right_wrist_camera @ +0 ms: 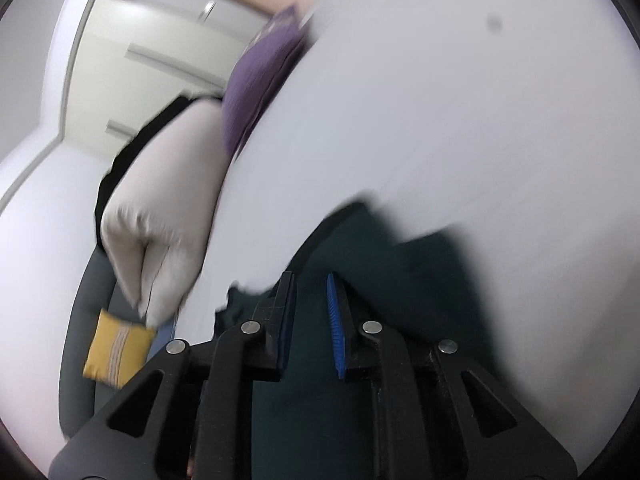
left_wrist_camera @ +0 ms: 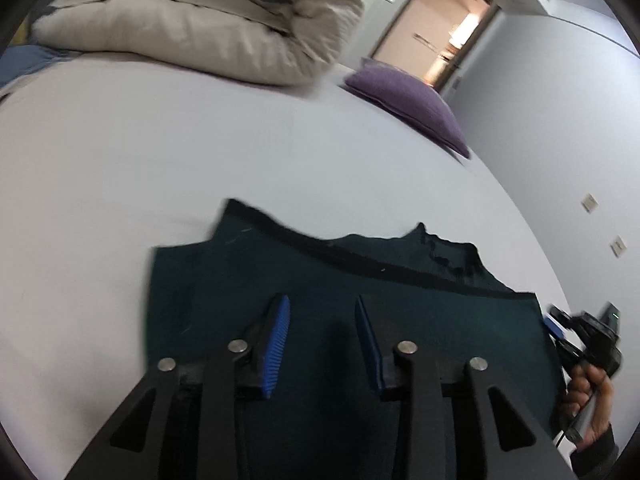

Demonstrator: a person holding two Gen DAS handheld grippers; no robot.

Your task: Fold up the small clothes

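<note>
A dark green garment (left_wrist_camera: 320, 280) lies partly folded on the white bed sheet (left_wrist_camera: 160, 160). My left gripper (left_wrist_camera: 322, 306) is open and empty, its blue pads just above the garment's near part. The right gripper (left_wrist_camera: 560, 326), held in a hand, shows at the garment's right edge in the left wrist view. In the blurred right wrist view my right gripper (right_wrist_camera: 310, 284) is open, with a gap between its pads, above the same dark green garment (right_wrist_camera: 380, 248). Nothing sits between its pads.
A folded beige duvet (left_wrist_camera: 208, 20) lies at the bed's far side, and it also shows in the right wrist view (right_wrist_camera: 160, 208). A purple cushion (left_wrist_camera: 412, 108) lies at the far right edge. A yellow cushion (right_wrist_camera: 116, 352) sits beyond the bed. An open doorway (left_wrist_camera: 440, 28) stands behind.
</note>
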